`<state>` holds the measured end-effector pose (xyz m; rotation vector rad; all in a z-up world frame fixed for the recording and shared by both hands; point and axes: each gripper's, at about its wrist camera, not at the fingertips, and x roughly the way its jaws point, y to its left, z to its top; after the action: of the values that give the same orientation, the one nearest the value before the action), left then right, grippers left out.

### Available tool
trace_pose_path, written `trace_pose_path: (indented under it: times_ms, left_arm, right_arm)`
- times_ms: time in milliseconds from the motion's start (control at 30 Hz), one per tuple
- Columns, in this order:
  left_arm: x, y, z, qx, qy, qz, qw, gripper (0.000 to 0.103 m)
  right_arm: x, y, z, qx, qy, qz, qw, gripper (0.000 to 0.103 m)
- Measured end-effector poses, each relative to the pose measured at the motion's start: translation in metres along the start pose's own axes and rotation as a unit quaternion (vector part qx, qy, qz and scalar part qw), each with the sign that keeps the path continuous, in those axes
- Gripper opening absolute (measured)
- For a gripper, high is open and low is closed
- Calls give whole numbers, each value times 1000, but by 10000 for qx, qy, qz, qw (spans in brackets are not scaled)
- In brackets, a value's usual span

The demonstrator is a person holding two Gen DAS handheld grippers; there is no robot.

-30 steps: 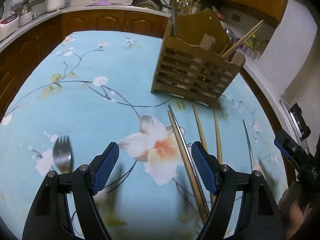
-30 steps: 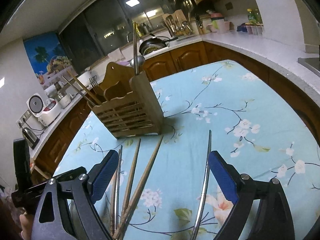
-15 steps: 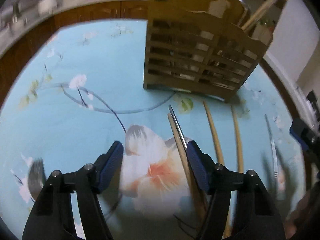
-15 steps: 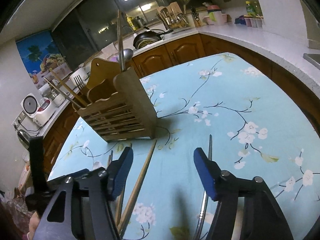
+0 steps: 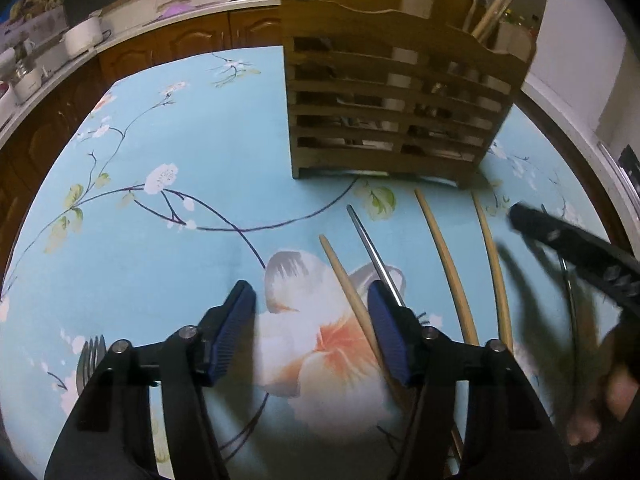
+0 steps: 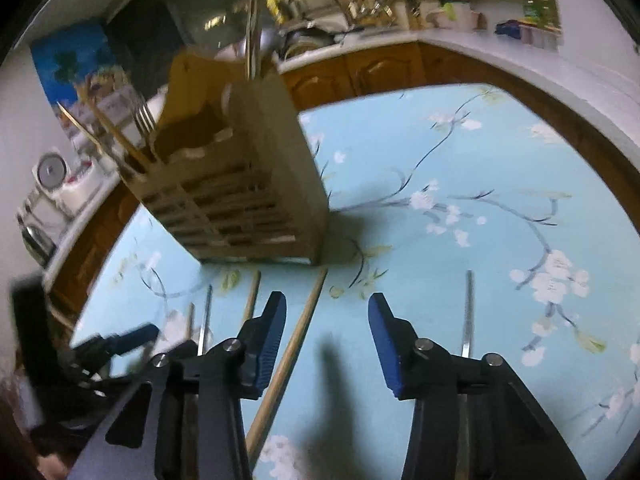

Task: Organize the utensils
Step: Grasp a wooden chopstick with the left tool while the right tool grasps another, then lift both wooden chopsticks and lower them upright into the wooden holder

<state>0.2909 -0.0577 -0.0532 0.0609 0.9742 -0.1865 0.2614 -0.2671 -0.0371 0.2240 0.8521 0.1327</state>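
Going left to right on the desk [image 5: 200, 168]: a fork [image 5: 89, 354] is lying at the near left edge, half hidden behind the left claw [image 5: 310, 334]. That claw is hanging low with its jaws apart and nothing between them. A wooden chopstick [image 5: 348, 284] is running toward its right finger, and a metal chopstick [image 5: 376, 258] is passing just outside that finger. So the claw looks lined up to close on one of them, probably the wooden one; my read only.

Further right, two more wooden chopsticks [image 5: 444, 256] are lying roughly parallel, tips pointing at the wooden rack [image 5: 396, 120] standing at the far side. Handy layout: each stick can be lifted and dropped straight into a slot.

The right claw [image 6: 326, 334] is also hanging with jaws apart and empty, over bare cloth. One wooden chopstick [image 6: 296, 336] is lying just beside its left finger, a thin metal utensil [image 6: 467, 312] outside its right finger.

View differences: the left wrist camera is showing the fork and the rack's slatted front. The right wrist camera is missing the fork, but is showing the rack's solid side wall [image 6: 280, 168] and what is already standing in it: fork tines [image 6: 143, 118], slanted chopsticks and a tall metal handle. That shot is blurred, so fine detail is unclear.
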Motion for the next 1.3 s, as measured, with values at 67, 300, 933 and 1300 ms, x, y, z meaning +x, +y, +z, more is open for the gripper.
trace_pose_path:
  times_ms: [67,300,933,1300]
  left_arm:
    - [3,2,5,23,0,3,10000,49]
    - [9,-8,7,286,-153,50,9995,21]
    - [-63,21,0,-329,-599,-1303,9891,4]
    - [-149,27,3,-264,-1352,-1578,9778,4]
  right_arm:
    - [16,4,1,-97,197,-111,9997,33]
    - [39,20,8,-563,315,-573,9963,31]
    - [-36,17,3,-191,-141,366,9990,5]
    - [-108,35,18,-248,-969,624,9930,5]
